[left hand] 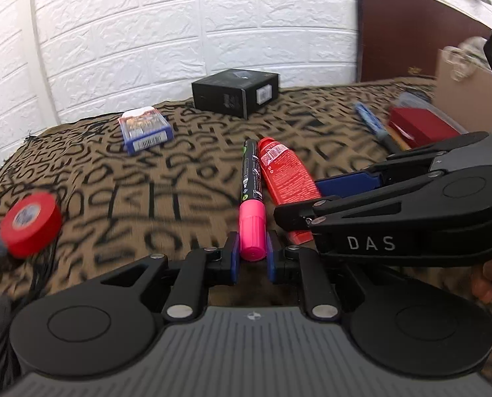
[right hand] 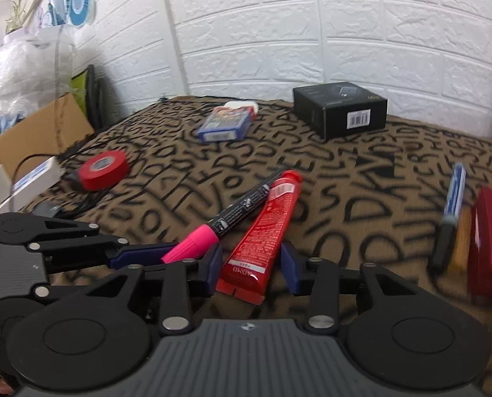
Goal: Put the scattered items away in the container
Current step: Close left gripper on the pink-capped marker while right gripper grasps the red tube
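The left gripper [left hand: 252, 254] pinches the pink cap of the marker [left hand: 252, 195] between its blue pads, while just to its right the right gripper [right hand: 252, 264] straddles the red tube's [right hand: 262, 231] crimped end (jaws spread, not quite touching), red tape [left hand: 30, 223] well off left.

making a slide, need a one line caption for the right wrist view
Right tongs straddle a red tube while left tongs close on a pink-capped marker.

white brick-pattern wall [left hand: 179, 33] behind letter-print tablecloth [left hand: 146, 182]
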A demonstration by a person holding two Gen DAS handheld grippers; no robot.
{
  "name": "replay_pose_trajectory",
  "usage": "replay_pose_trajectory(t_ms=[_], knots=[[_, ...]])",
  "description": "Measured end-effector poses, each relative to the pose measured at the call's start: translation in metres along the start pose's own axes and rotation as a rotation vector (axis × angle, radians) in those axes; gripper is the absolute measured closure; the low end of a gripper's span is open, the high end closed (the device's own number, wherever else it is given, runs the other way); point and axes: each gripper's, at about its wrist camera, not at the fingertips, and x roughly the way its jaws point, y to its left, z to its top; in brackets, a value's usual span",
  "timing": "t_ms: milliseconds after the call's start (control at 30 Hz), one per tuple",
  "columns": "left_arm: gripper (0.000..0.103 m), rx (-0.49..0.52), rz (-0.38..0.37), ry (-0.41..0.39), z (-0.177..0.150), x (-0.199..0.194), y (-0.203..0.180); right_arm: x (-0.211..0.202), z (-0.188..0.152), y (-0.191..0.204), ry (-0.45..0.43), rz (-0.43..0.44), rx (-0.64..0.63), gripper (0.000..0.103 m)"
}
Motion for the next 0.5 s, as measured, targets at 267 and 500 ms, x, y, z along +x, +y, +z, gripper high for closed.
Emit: replay_pose_trajectory(t_ms=[267, 500], knots=[[0.086, 0.073, 0.014, -0.023, -0.027, -0.030, -0.025, -0.038, -0.036, 0.026, -0.004, -0.006, 0.007, 0.070], [0.044, 0.033, 0.063, -0.032, -0.019, -0.016, -0.020, -0.044, -0.040, 0.016, -0.039, -0.079, 0.082, 0.053]])
